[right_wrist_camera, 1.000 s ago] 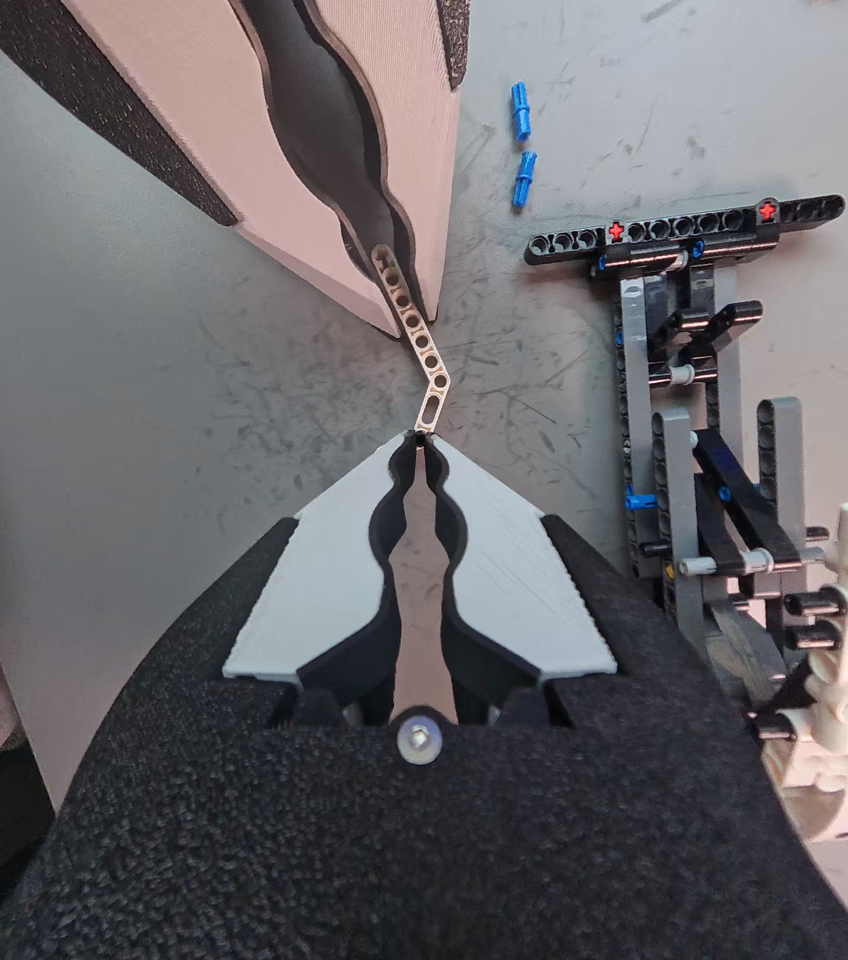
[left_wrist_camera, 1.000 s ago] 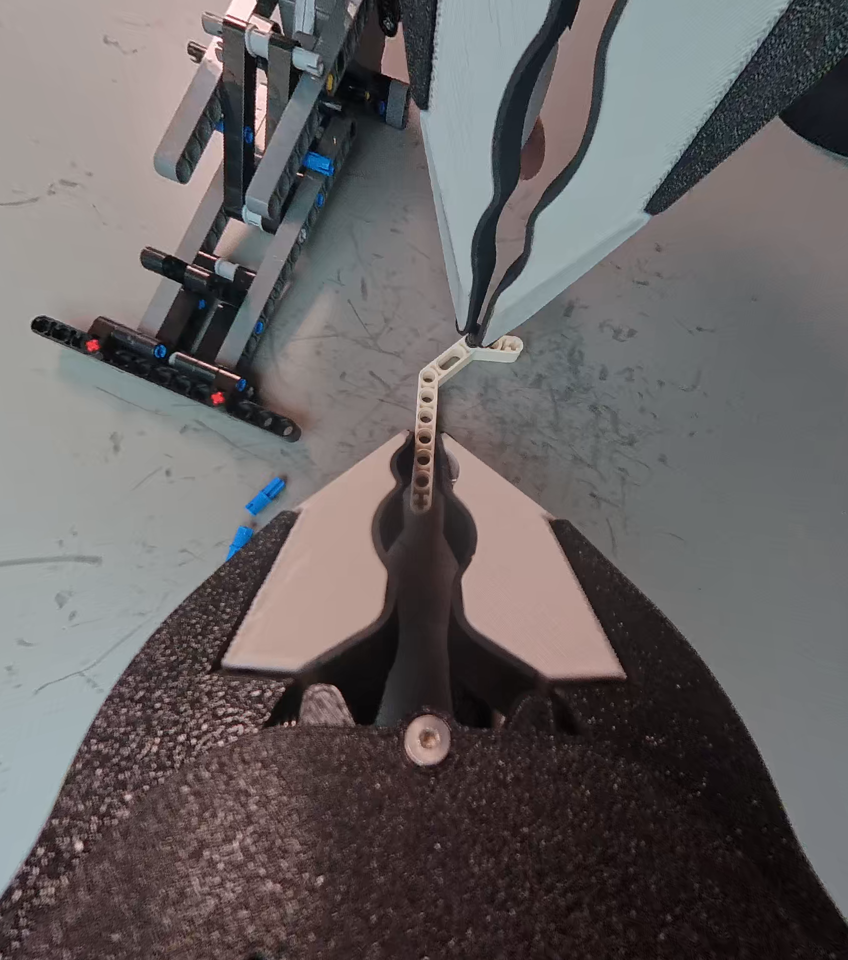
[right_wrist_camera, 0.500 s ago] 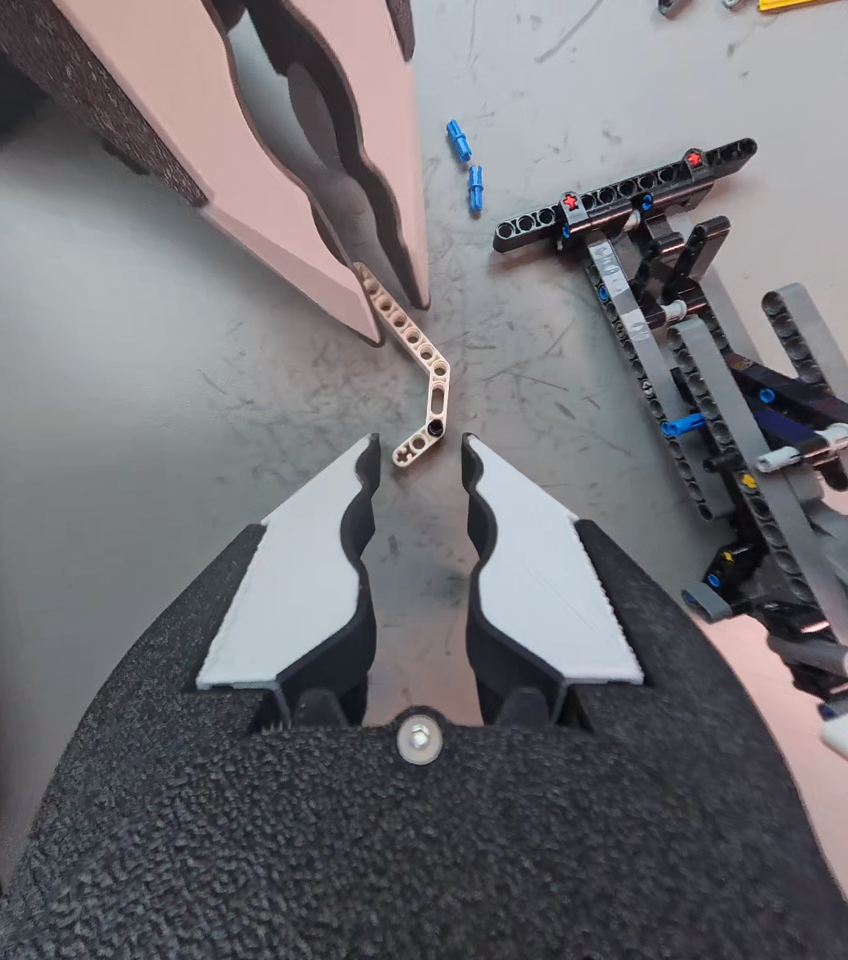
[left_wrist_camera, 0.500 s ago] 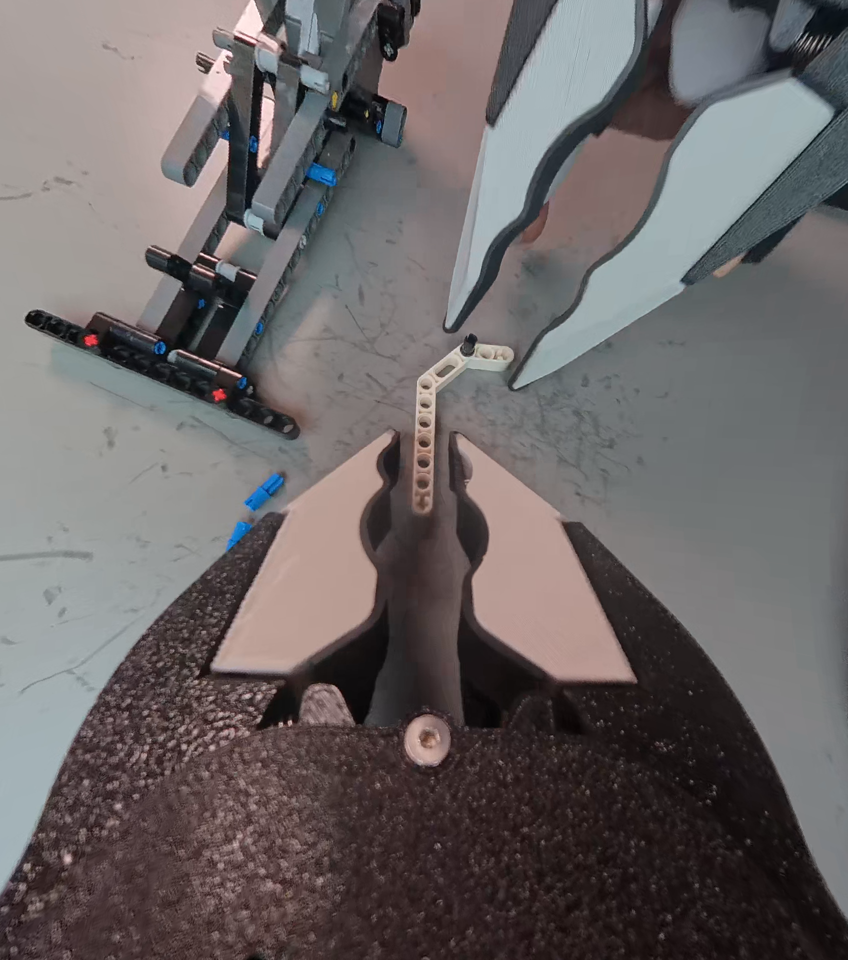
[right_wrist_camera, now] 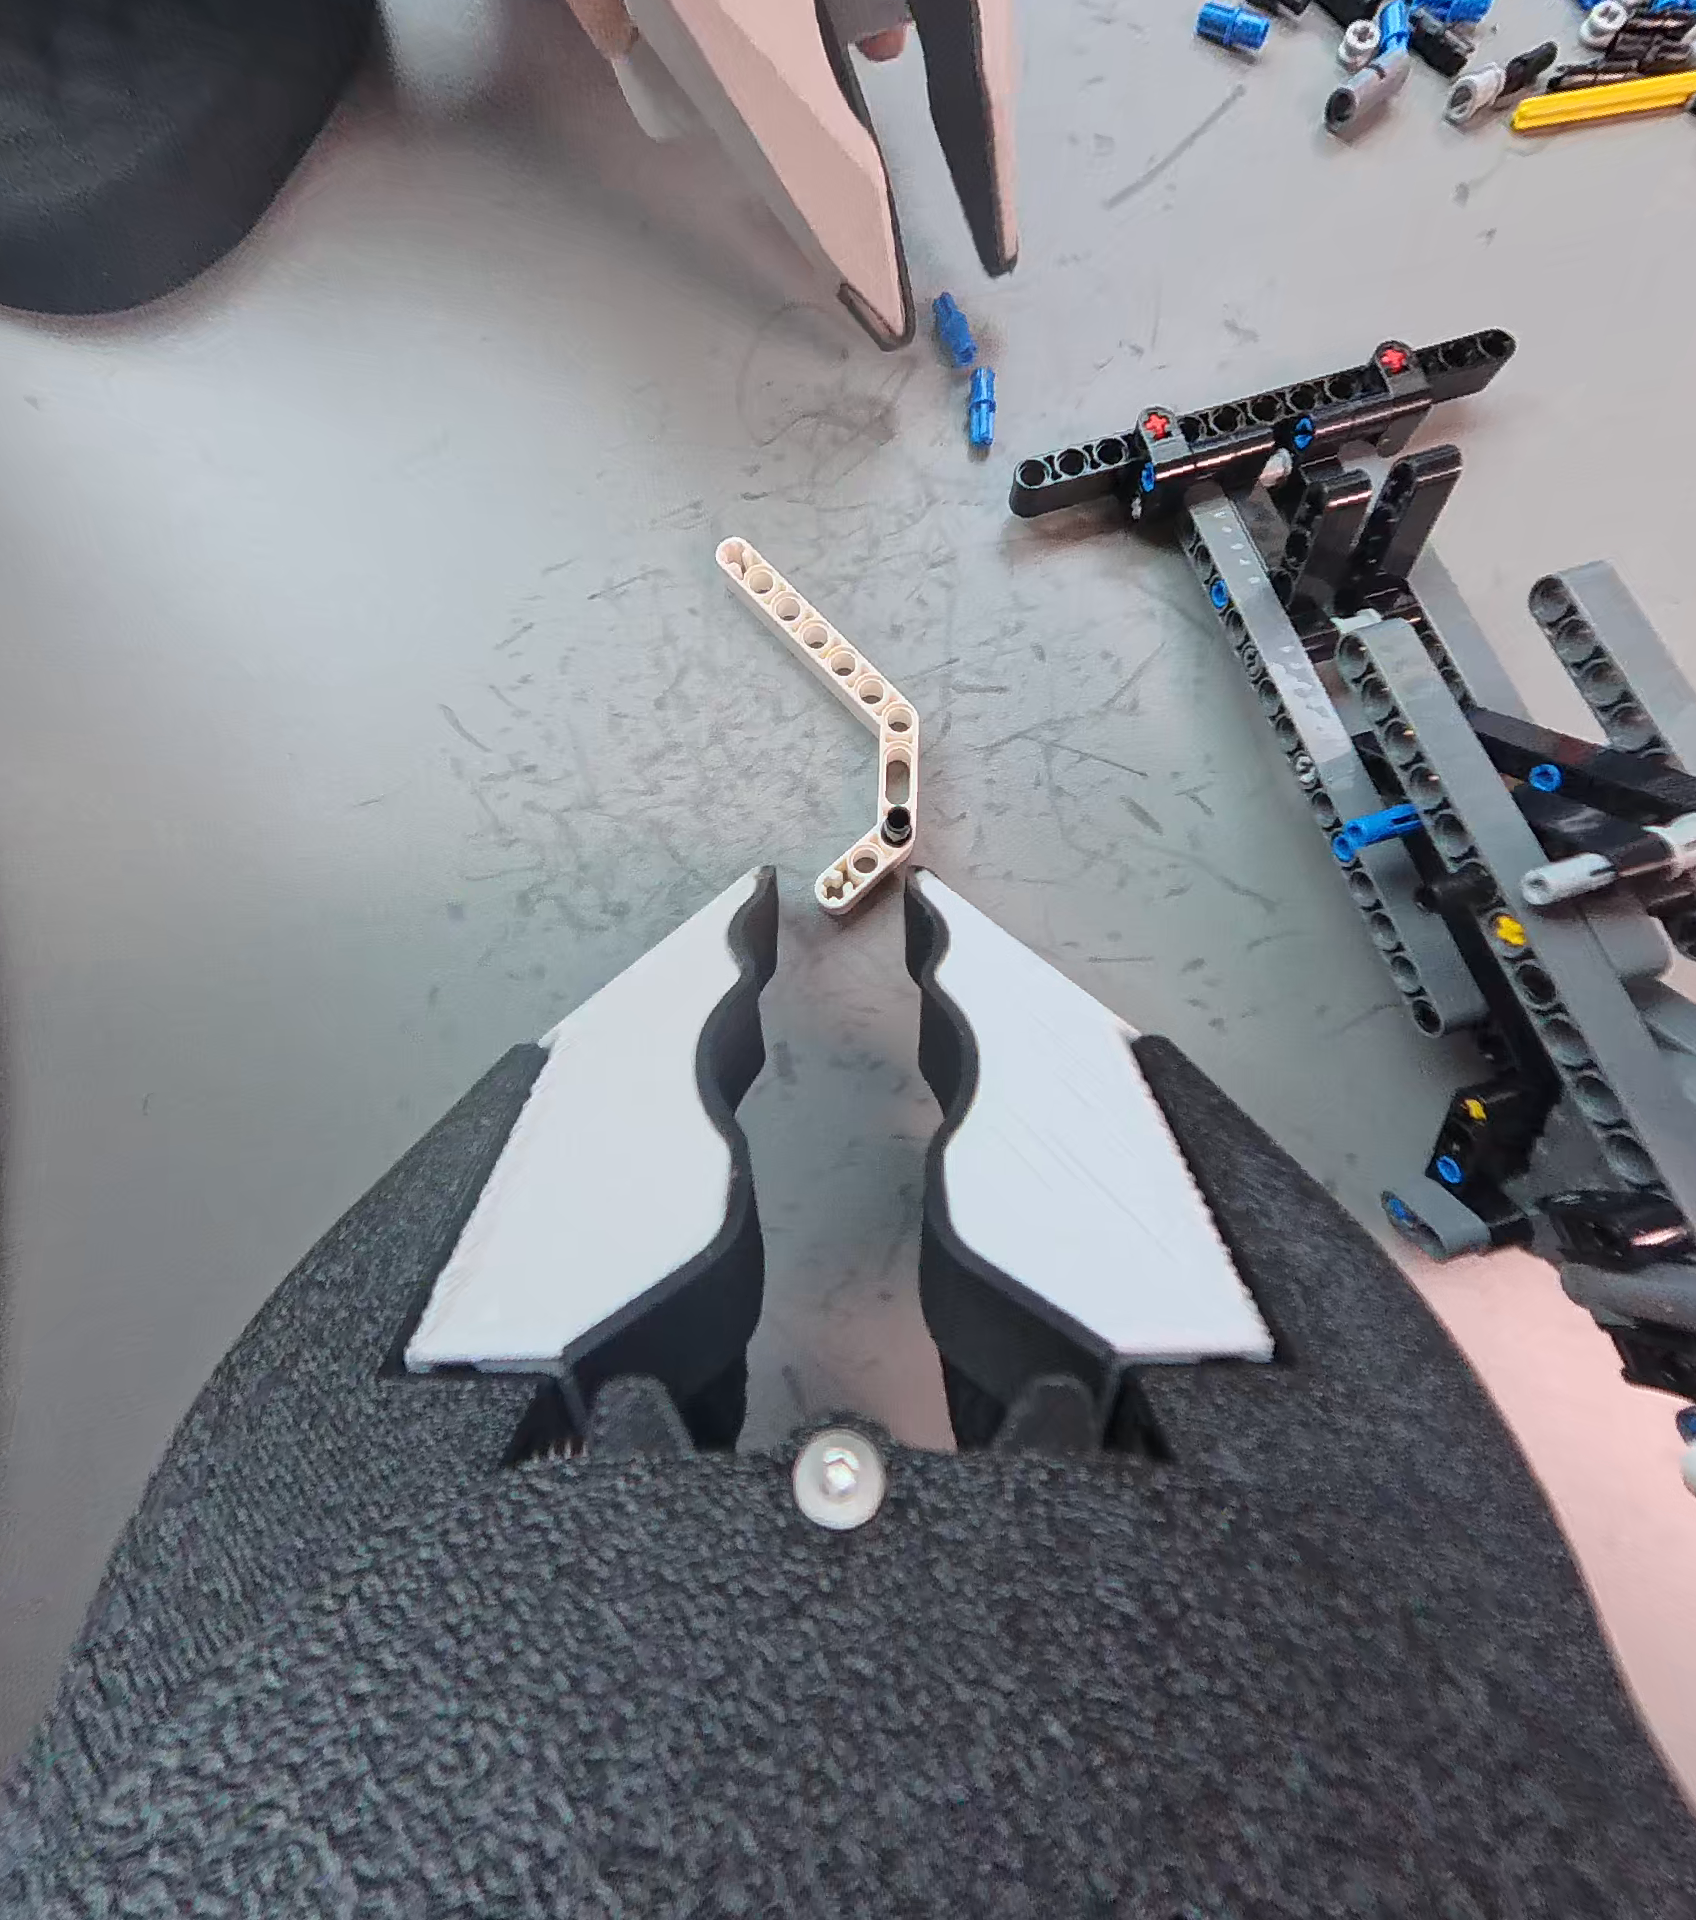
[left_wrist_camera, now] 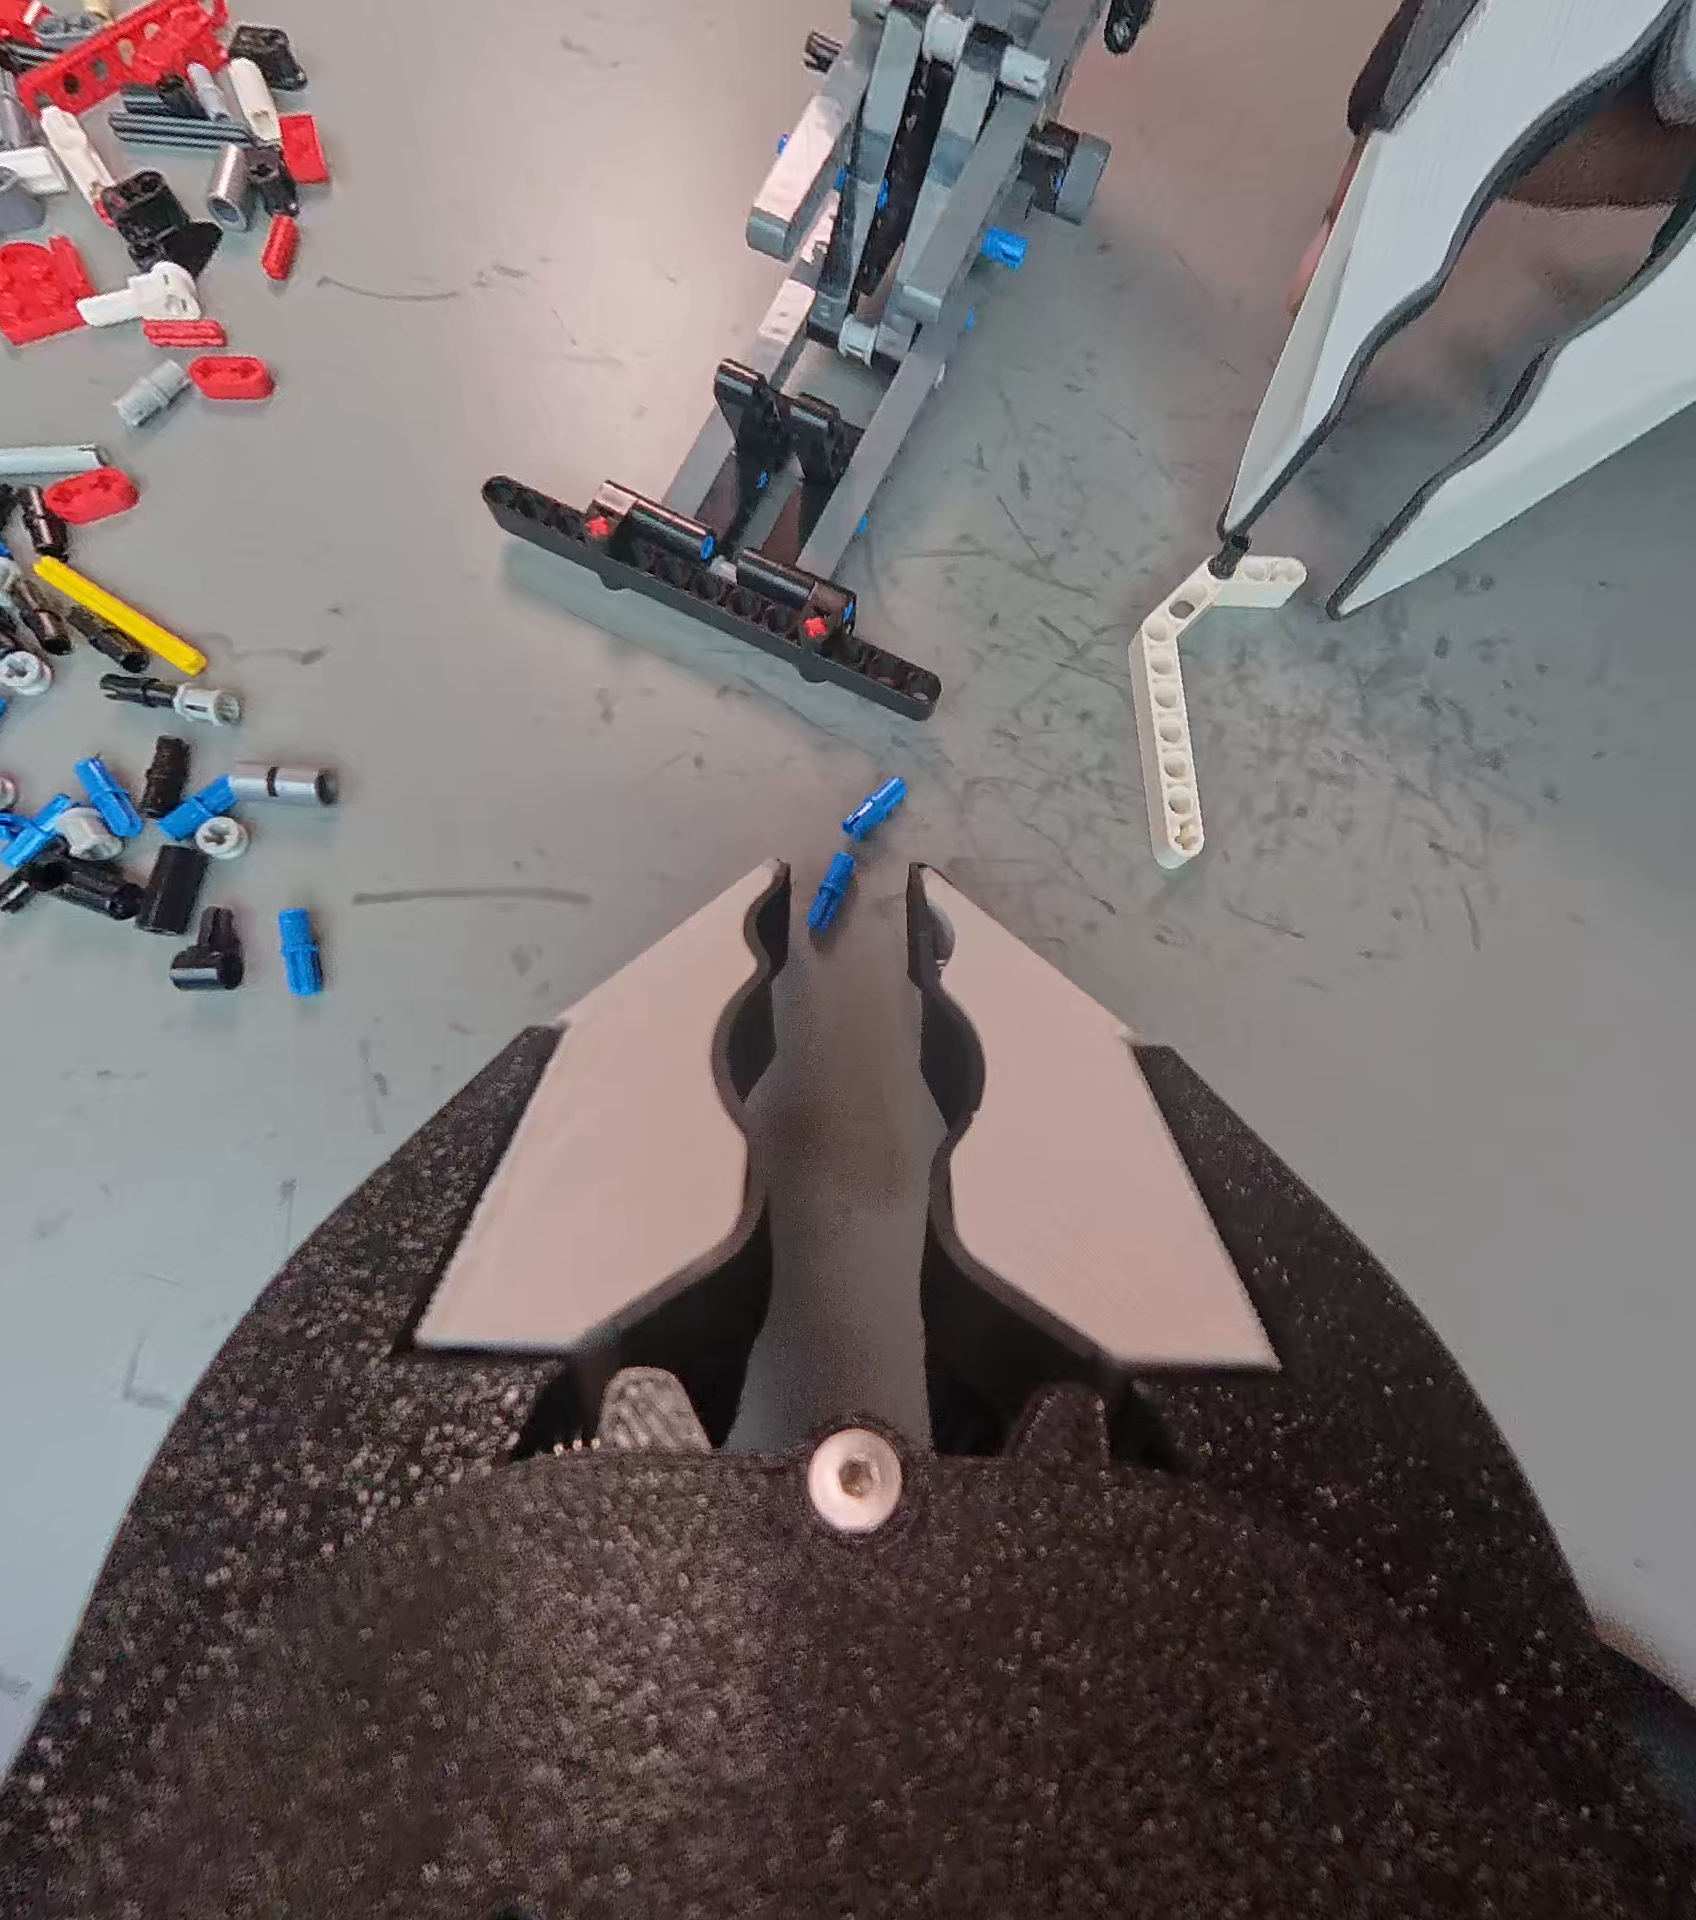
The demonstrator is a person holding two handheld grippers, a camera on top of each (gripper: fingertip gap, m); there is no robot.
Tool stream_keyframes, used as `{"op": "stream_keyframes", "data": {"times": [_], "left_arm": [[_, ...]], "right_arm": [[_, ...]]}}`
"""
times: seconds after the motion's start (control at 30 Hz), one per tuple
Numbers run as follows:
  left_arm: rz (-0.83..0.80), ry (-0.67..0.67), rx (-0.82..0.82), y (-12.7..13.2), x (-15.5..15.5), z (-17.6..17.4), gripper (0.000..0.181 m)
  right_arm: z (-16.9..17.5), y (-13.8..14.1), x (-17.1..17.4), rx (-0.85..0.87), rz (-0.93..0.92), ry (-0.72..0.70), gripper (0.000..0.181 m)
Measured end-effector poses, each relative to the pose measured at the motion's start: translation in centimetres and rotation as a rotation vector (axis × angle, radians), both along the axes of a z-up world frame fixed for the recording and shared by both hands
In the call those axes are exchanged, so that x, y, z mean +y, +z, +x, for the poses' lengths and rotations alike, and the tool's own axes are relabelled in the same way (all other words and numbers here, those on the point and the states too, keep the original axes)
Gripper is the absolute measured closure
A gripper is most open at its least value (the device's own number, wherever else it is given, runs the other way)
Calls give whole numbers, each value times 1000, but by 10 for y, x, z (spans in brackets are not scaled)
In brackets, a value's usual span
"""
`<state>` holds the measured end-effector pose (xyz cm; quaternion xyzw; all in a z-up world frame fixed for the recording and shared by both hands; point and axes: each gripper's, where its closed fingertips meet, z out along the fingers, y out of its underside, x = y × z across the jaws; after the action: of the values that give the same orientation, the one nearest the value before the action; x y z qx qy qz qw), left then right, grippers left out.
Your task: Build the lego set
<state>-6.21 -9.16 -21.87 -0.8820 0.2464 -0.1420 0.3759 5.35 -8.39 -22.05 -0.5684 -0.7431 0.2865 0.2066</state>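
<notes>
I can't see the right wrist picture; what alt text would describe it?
A white bent lego beam lies free on a scratched grey table, just beyond the open right gripper. A grey-and-black lego frame lies to its right.

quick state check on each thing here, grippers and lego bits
left gripper: open, empty
right gripper: open, empty
white bent beam: flat on table, black pin in it, released
black and grey assembly: lying on table, untouched
two blue pins: loose by left gripper
</notes>
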Motion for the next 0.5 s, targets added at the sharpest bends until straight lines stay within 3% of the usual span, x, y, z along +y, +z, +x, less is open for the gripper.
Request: {"op": "stream_keyframes", "data": {"times": [0.2, 0.5], "left_arm": [[-7, -7, 77, -8, -1, -4, 166], [25, -43, 30, -1, -1, 1, 177]], "right_arm": [[3, 7, 8, 70, -40, -15, 158], [-2, 20, 10, 189, -70, -3, 157]]}}
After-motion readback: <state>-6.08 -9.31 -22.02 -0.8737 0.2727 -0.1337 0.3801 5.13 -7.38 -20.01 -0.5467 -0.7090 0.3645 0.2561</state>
